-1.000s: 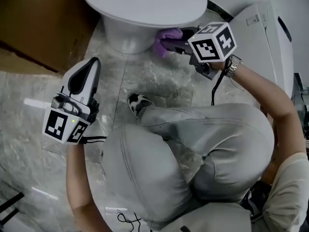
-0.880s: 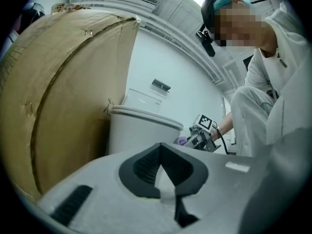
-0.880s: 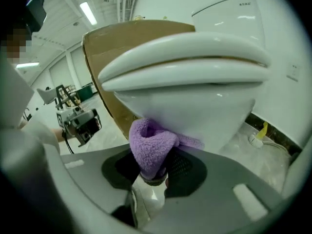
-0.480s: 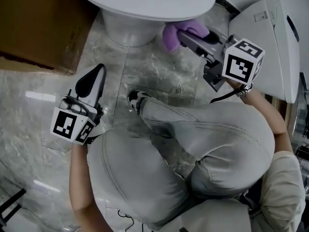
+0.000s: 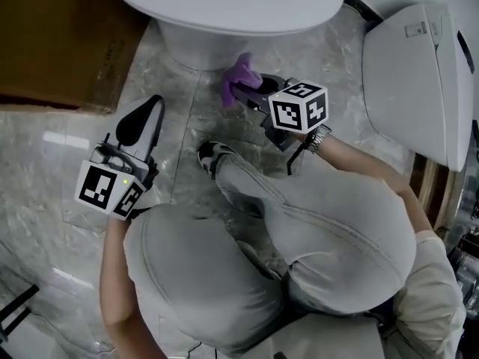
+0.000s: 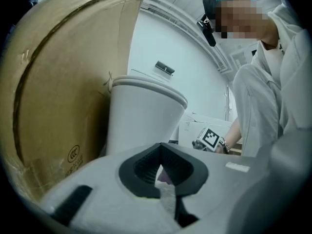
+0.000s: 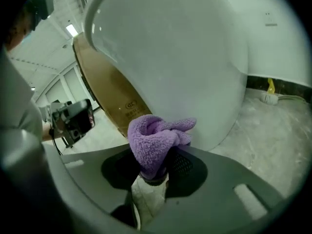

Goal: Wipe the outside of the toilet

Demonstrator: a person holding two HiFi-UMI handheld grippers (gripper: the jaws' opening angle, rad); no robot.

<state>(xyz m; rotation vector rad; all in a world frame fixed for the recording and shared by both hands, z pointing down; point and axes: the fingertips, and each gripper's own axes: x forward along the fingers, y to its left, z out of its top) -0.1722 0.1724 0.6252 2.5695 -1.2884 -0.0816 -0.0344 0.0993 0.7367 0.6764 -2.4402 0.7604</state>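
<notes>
The white toilet (image 5: 224,6) stands at the top of the head view, its pedestal (image 5: 196,49) on the marble floor. My right gripper (image 5: 241,90) is shut on a purple cloth (image 5: 239,75), held low beside the pedestal's front right; I cannot tell whether the cloth touches it. In the right gripper view the cloth (image 7: 156,138) bunches out of the jaws of the right gripper (image 7: 155,172) in front of the toilet bowl (image 7: 185,57). My left gripper (image 5: 148,111) hovers left of the pedestal, shut and holding nothing. In its own view the left gripper (image 6: 160,172) faces the toilet (image 6: 141,116).
A brown cardboard box (image 5: 60,36) stands left of the toilet, close to the left gripper. A white boxy unit (image 5: 412,73) lies at the right. The person's bent knees and a shoe (image 5: 213,159) fill the floor below the grippers. A pipe fitting (image 7: 270,94) sits by the wall.
The right gripper with the cloth swung right along the bowl's underside, then came back left and lower, toward the pedestal's foot. The left gripper barely moved.
</notes>
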